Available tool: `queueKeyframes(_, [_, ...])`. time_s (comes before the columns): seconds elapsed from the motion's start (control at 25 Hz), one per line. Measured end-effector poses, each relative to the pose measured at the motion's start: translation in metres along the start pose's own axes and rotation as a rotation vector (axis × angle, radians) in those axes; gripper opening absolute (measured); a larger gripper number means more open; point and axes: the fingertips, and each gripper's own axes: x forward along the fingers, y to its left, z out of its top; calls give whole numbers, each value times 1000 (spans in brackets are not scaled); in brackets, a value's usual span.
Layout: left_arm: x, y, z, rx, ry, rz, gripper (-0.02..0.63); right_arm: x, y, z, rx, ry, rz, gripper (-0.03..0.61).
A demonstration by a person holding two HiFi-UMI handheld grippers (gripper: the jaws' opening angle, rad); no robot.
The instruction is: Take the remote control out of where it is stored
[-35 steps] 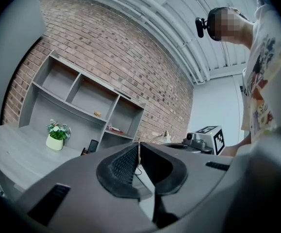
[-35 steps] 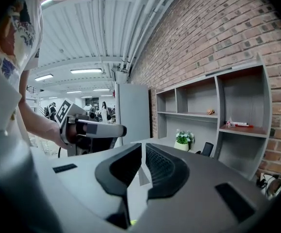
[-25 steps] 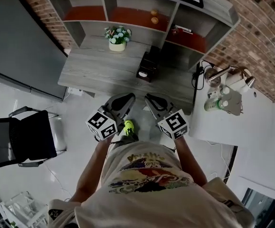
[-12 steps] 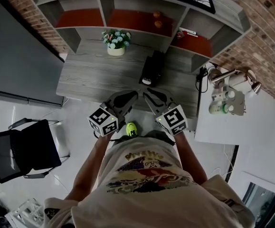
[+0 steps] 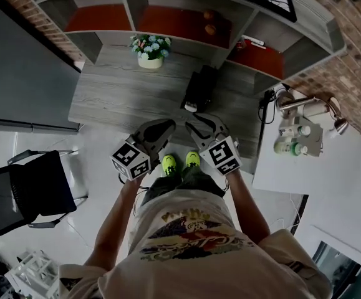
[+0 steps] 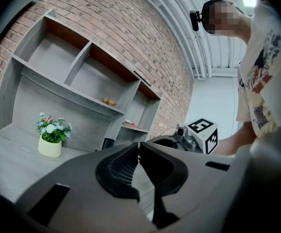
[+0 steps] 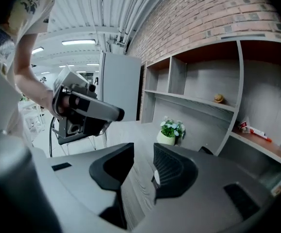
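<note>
A black box-shaped holder [image 5: 199, 88] lies on the grey desk [image 5: 124, 98], with a small white piece at its near end. I cannot make out the remote itself. The holder also shows in the left gripper view [image 6: 107, 143]. My left gripper [image 5: 169, 124] hovers at the desk's front edge, its jaws shut with nothing between them [image 6: 139, 147]. Beside it, just short of the holder, my right gripper [image 5: 191, 125] is empty; its jaws [image 7: 144, 152] stand apart and have just been opening.
A pot of flowers [image 5: 149, 47] stands at the back of the desk under the shelf unit [image 5: 186, 23], which holds two oranges [image 5: 209, 27]. A black chair [image 5: 24, 189] is at the left. A white side table [image 5: 292, 161] with bottles and a lamp is at the right.
The person has stepped closer to the desk. Both grippers have moved forward and now reach its front edge, near the black holder.
</note>
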Motion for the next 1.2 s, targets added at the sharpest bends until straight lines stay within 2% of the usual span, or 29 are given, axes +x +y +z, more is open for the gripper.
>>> queueKeyframes(0.44, [19, 27, -29, -43, 7, 95, 6, 27, -12, -43, -15, 61, 37, 120])
queueKeyframes(0.8, [39, 40, -47, -45, 3, 124, 6, 41, -24, -63, -40, 78, 43, 123])
queueKeyframes(1.2, [39, 62, -71, -64, 0, 178, 6, 61, -33, -94, -87, 121, 54, 140])
